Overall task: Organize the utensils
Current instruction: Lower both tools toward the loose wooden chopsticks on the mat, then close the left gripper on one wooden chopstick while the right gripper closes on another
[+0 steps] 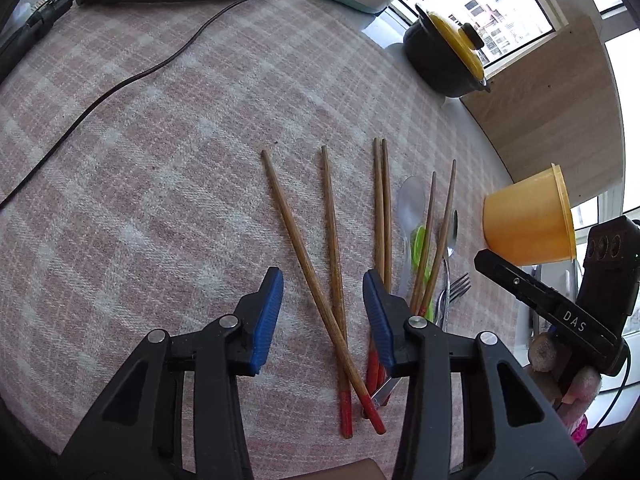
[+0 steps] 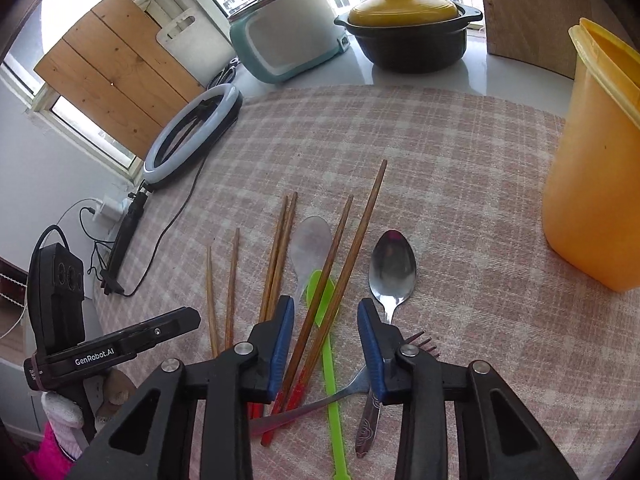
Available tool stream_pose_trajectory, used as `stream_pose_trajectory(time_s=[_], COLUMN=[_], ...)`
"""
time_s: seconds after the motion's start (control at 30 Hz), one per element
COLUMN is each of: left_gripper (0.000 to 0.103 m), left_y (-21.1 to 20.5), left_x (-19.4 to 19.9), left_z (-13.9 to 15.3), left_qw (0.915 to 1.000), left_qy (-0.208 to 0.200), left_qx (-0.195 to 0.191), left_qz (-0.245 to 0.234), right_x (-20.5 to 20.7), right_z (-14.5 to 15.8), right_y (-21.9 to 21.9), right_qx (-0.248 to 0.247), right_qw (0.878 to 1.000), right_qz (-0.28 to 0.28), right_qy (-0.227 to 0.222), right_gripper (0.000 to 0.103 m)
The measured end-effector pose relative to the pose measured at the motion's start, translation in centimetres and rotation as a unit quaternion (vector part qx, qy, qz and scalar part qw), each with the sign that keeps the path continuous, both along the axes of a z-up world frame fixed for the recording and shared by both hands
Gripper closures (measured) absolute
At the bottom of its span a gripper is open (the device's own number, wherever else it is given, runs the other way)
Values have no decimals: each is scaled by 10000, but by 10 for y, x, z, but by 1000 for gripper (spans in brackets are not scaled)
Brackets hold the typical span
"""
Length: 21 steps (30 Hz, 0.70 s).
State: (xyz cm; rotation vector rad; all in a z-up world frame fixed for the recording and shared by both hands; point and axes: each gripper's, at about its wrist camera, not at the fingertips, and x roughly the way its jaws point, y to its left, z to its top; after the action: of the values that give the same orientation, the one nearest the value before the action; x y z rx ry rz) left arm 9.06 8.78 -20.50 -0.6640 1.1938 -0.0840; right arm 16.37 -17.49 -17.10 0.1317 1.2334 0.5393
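Observation:
Several wooden chopsticks with red ends lie on the plaid cloth (image 1: 160, 160). My left gripper (image 1: 323, 280) stands open just above a crossed pair of chopsticks (image 1: 312, 268), one blue pad on each side and neither pressing. My right gripper (image 2: 324, 302) is open over another chopstick pair (image 2: 352, 240) and a green plastic spoon (image 2: 330, 380) under it. A clear plastic spoon (image 2: 312, 244) lies to their left. A metal spoon (image 2: 392, 264) and a fork (image 2: 348, 390) lie by the right pad. The yellow cup (image 2: 592, 184) stands upright at the right.
A ring light (image 2: 192, 136) lies at the far left of the cloth, and its dark cable (image 1: 120, 84) trails over it. A teal rice cooker (image 2: 288, 36) and a black pot with a yellow lid (image 2: 404, 28) stand on the white sill behind.

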Motion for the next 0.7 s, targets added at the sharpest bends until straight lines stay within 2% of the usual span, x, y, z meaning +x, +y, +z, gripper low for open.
stream_pose_trajectory(time_s=[0.23,0.47,0.7], left_gripper=[62,68,82], left_y=[-1,0,1], left_x=[7,12,14], left_z=[-11,-14,-15], left_qw=[9999,9999,9999], left_qy=[99,103,75], left_qx=[-92,-89,46], left_qz=[43,80,95], right_x=[17,25,29], right_z=[-16,-24,-31], right_y=[2,8,10], right_qx=[276,231,35], right_qw=[9986,9979,9979], right_qz=[-175,-267,-299], right_qy=[405,547,579], right_gripper=[79,84,85])
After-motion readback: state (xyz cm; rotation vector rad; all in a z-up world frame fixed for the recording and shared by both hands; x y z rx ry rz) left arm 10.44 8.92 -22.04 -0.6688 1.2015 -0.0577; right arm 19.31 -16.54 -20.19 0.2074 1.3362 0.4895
